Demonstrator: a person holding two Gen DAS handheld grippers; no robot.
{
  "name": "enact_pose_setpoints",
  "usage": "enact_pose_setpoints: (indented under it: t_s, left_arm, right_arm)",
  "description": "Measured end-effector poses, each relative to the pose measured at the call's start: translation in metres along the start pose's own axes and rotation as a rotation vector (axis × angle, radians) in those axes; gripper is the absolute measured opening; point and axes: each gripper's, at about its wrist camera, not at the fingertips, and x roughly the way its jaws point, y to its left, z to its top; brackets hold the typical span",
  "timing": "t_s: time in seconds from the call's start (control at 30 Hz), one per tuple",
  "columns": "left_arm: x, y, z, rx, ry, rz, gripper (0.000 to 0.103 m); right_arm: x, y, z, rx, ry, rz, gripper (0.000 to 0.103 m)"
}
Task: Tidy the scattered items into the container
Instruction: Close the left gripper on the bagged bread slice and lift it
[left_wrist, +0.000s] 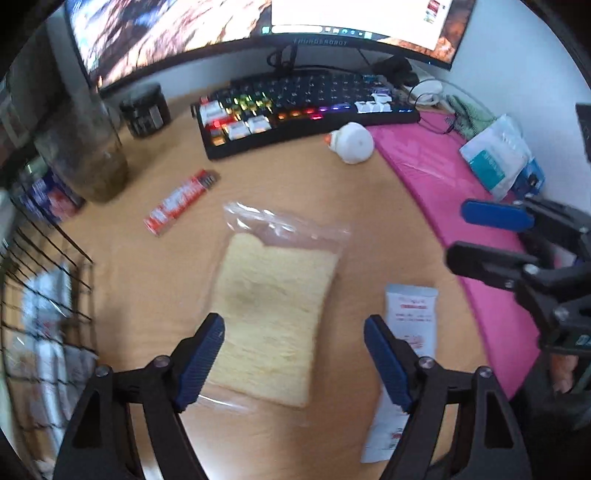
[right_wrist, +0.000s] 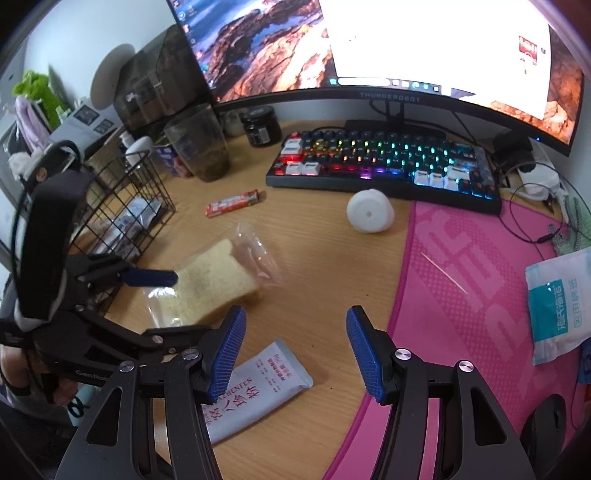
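A bagged bread slice lies on the wooden desk, also in the right wrist view. My left gripper is open, its blue pads on either side of the slice's near end, just above it. My right gripper is open and empty over the desk, beside a grey-white sachet, which also shows in the left wrist view. A red snack bar and a white round toy lie farther back. The black wire basket stands at the left and holds some packets.
A lit keyboard and curved monitor stand at the back. A pink mat covers the right side, with a toothpick and a white-teal packet on it. A clear cup and a dark jar stand behind the basket.
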Motion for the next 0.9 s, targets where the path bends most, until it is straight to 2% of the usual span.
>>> enact_pose_setpoints:
  t_s: [0.07, 0.27, 0.47, 0.7, 0.8, 0.9]
  left_arm:
    - [0.011, 0.005, 0.007, 0.016, 0.028, 0.040, 0.081]
    - [0.026, 0.016, 0.009, 0.006, 0.059, 0.018, 0.081]
    - [0.040, 0.019, 0.012, -0.005, 0.070, -0.008, 0.088]
    - [0.044, 0.029, 0.006, -0.094, 0.048, -0.039, 0.090]
    - [0.042, 0.028, 0.002, -0.112, 0.047, -0.035, 0.090]
    - [0.042, 0.025, 0.000, -0.087, 0.046, -0.019, 0.091]
  right_arm:
    - [0.000, 0.002, -0.001, -0.002, 0.001, 0.004, 0.057]
    - [0.002, 0.004, -0.002, -0.002, 0.005, 0.002, 0.057]
    - [0.006, 0.002, -0.002, 0.000, 0.020, 0.003, 0.057]
    - [0.013, 0.006, -0.012, 0.011, 0.062, 0.002, 0.057]
    - [0.018, 0.008, -0.022, 0.027, 0.091, 0.003, 0.057]
    - [0.018, 0.010, -0.029, 0.041, 0.101, 0.008, 0.057]
